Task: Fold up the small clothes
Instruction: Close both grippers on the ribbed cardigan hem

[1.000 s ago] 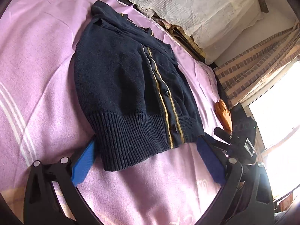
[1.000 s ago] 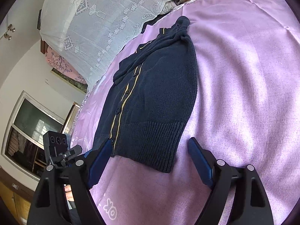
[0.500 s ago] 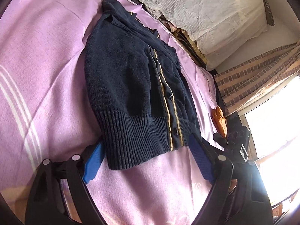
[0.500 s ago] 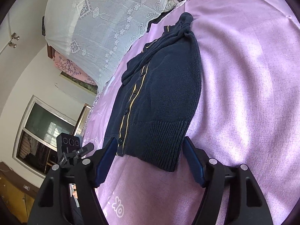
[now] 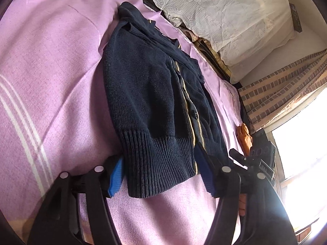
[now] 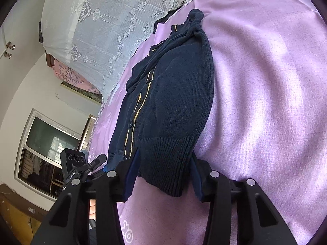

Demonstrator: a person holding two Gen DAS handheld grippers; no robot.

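Observation:
A small navy knit cardigan (image 5: 147,94) with a yellow-trimmed button placket lies flat on a lilac bedspread (image 5: 51,81), its ribbed hem nearest to me. My left gripper (image 5: 161,175) straddles the hem's left half. Its jaws are closing, and the blue pads (image 5: 116,176) stand at the fabric's edges without squeezing it. In the right wrist view, my right gripper (image 6: 163,175) straddles the right half of the cardigan (image 6: 175,102). Its jaws are closing too, with the ribbed hem between the pads (image 6: 131,175). The fabric is not pinched.
White lace-covered pillows (image 5: 224,16) lie beyond the collar. An orange object (image 5: 244,136) sits at the bed's right edge, by a striped curtain (image 5: 286,85) and a bright window. In the right wrist view, a window (image 6: 45,153) and a wall stand to the left of the bedspread (image 6: 265,102).
Both grippers' jaws have narrowed from wide apart to the edges of the ribbed hem. Both views have edged closer and rolled slightly. The cardigan has not shifted.

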